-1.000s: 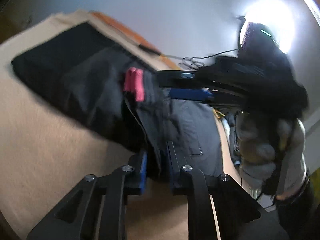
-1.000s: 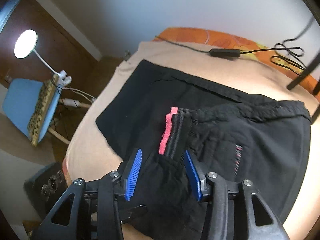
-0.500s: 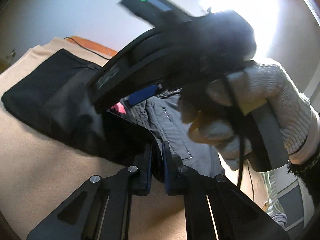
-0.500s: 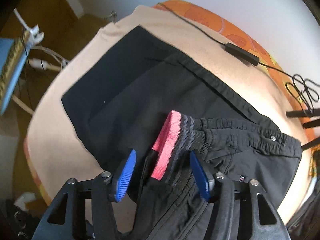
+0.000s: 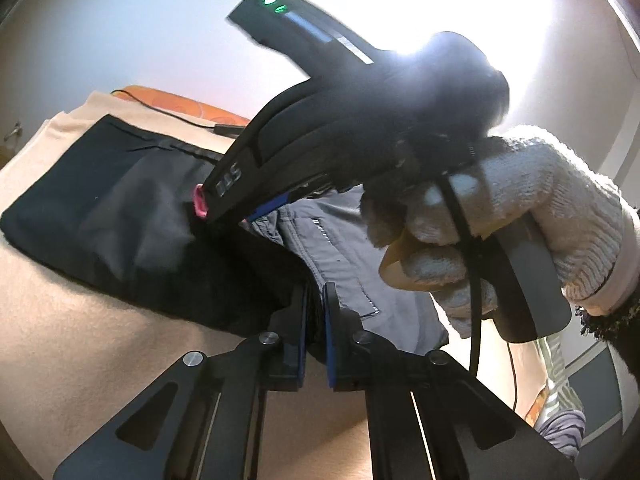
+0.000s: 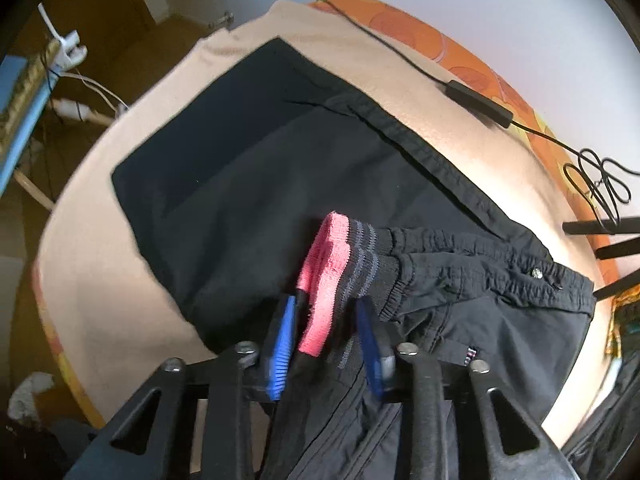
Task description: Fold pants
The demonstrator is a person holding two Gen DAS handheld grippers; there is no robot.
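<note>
Black pants lie spread on a beige-covered table, partly folded over themselves, with the elastic waistband at the right. My right gripper has its blue-padded jaws on either side of the pink-and-grey striped cuffs and holds them above the waistband. My left gripper is shut on a fold of the black pants near the table's front. In the left wrist view the right gripper's body and a white-gloved hand fill the upper right, just above the left gripper.
A black cable with an inline box runs along the far edge on an orange patterned cover. A blue chair and white cords stand left of the table. Dark tripod legs stand at the right.
My right gripper has carried the pink cuffs across the pants toward the waistband, coming close above the left gripper. The left gripper stays shut on the fabric.
</note>
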